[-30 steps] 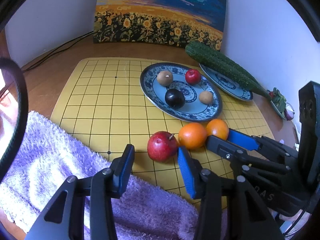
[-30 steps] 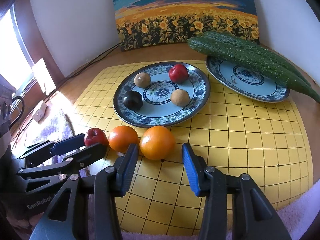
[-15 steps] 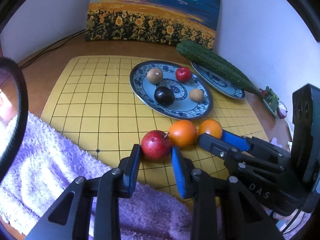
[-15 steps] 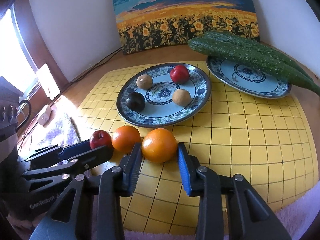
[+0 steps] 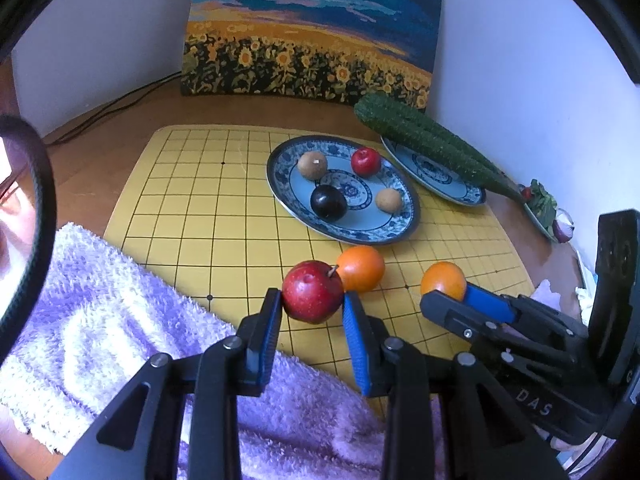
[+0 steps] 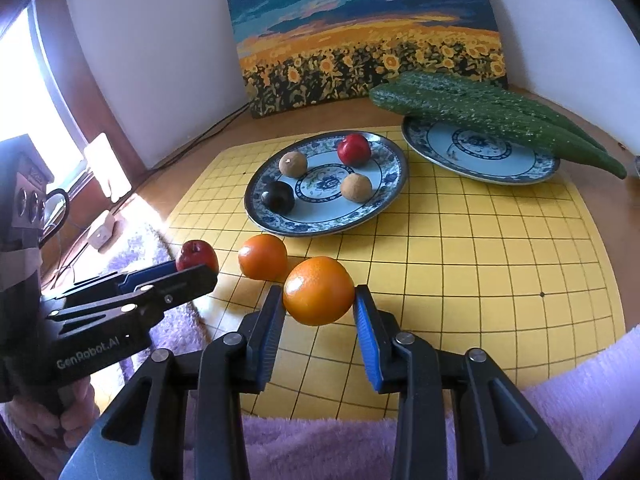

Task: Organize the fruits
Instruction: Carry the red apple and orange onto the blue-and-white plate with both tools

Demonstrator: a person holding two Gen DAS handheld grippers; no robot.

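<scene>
Left tongs [image 5: 310, 312] clamp the round red apple [image 5: 313, 291], right tongs [image 6: 318, 306] clamp a round orange [image 6: 318, 290], both just before the blue-patterned porcelain plate [image 5: 404, 226]

Two oranges [image 6: 318, 290] [image 6: 263, 256] and one large red apple [image 5: 313, 291] near the front edge of the yellow grid mat [image 6: 480, 248]. Two patterned plates [image 6: 384, 196] [image 6: 532, 168] toward its back edge: one holds four small fruits (one red [image 6: 354, 149], one dark [image 6: 277, 197], two brown [image 6: 293, 164] [image 6: 356, 187]); the other bears two green gourds [image 6: 480, 112].
</scene>
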